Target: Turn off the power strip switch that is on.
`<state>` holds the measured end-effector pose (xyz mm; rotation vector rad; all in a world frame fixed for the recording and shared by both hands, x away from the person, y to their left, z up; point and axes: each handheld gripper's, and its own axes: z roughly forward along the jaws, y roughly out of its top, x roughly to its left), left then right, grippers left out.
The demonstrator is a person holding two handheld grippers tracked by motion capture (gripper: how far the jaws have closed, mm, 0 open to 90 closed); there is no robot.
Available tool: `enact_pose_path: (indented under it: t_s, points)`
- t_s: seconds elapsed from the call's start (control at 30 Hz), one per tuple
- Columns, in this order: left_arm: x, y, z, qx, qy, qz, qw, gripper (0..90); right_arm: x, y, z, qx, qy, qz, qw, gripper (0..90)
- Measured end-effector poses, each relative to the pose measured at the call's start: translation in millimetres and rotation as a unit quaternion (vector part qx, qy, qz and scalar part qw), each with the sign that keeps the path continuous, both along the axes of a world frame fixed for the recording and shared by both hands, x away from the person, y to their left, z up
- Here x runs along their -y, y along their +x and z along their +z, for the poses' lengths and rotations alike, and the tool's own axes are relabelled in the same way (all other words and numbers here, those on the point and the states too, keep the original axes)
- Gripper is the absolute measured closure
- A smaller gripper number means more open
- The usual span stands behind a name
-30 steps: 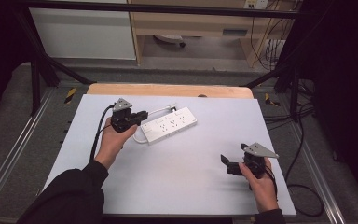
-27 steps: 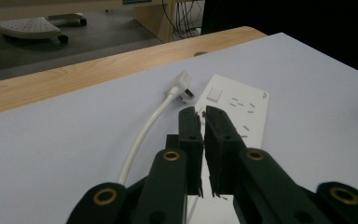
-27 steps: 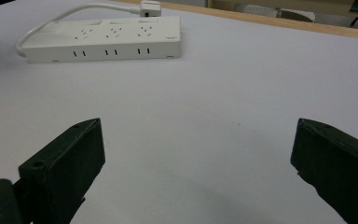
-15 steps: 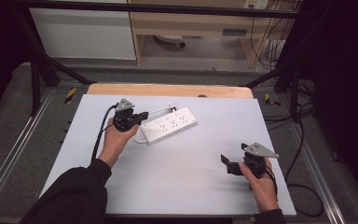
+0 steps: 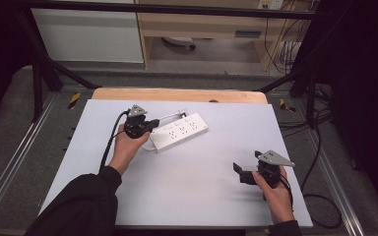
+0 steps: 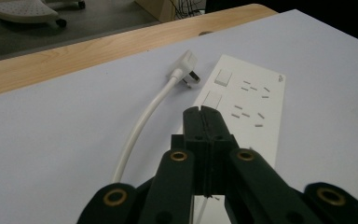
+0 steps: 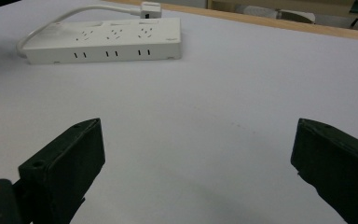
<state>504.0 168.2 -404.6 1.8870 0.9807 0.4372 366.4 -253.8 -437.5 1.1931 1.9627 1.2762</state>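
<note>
Right gripper (image 5: 243,173) sits nearest, jaws wide, empty, low over the white table (image 5: 197,196). Farther off, left gripper (image 5: 150,125), jaws pressed together on nothing, tips at the power strip (image 5: 178,131). Plug (image 6: 185,67) lies loose just behind. Looks like pre-grasp; next needs opening left jaws.

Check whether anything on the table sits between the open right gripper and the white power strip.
Nothing visible does. From the right gripper, only bare table surface stretches to the power strip. The left gripper, jaws shut, is at the strip's far, cable end.
</note>
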Motion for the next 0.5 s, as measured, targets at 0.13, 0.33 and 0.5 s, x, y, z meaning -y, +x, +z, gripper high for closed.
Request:
enact_pose_path:
  t_s: [0.13, 0.33, 0.5]
  points:
    - [0.1, 3.1, -3.1, -0.005, -0.001, 0.004, 1.0, 90.0, 0.2, 0.1, -0.1, 0.0, 0.0, 0.0, 1.0, 3.2]
    - [0.1, 6.5, -7.9, -0.012, 0.003, 0.008, 0.9999, 90.0, 0.3, 0.2, -0.1, -0.001, 0.001, -0.001, 1.0, 3.2]
    - [-0.6, 8.9, -10.0, -0.012, 0.004, 0.011, 0.9998, 90.0, 0.5, 0.2, -0.1, 0.0, 0.002, -0.001, 1.0, 3.1]
